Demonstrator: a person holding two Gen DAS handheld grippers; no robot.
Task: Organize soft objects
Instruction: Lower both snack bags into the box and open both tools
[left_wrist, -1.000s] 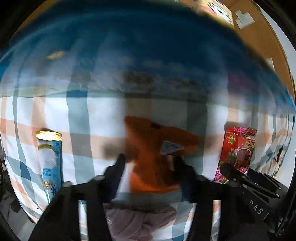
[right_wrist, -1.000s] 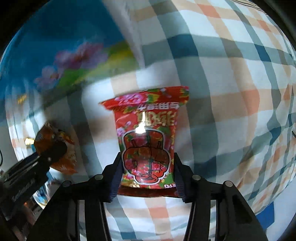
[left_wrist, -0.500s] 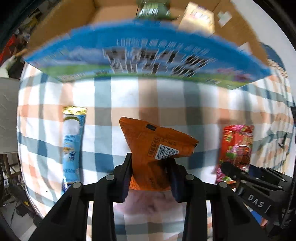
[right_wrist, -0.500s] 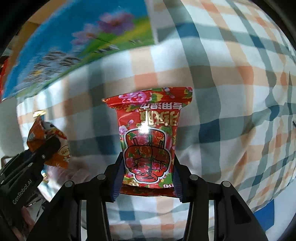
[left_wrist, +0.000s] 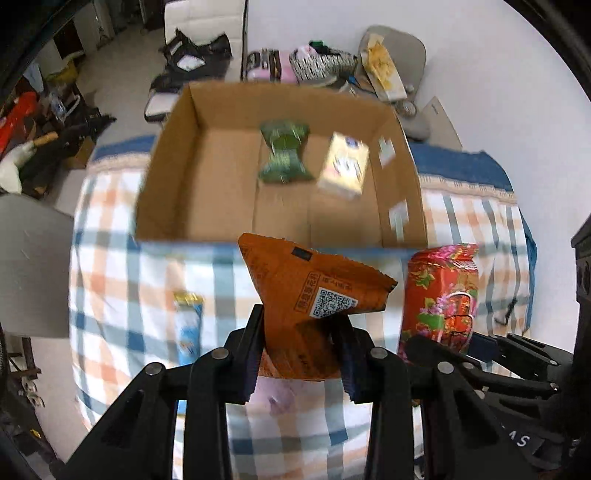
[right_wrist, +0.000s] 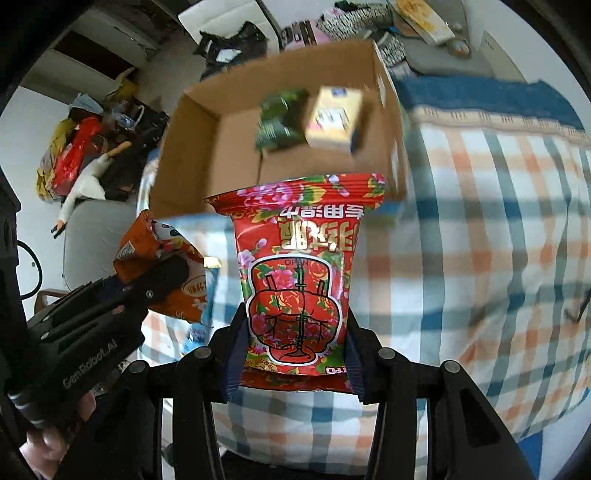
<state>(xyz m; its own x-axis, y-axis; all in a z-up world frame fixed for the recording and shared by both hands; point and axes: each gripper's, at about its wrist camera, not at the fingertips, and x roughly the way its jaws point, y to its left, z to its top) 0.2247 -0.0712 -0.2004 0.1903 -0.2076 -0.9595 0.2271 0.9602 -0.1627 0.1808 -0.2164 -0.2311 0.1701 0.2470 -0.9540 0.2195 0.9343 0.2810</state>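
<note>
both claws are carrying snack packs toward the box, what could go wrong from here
1. The left claw pinches only the lower part of the orange packet; the slick pack might slip out short of the cardboard box.
2. The right claw with the red floral packet travels close beside the left one, so they could bump at the box.
3. A drop may land on the green packet or yellow carton inside.
</note>
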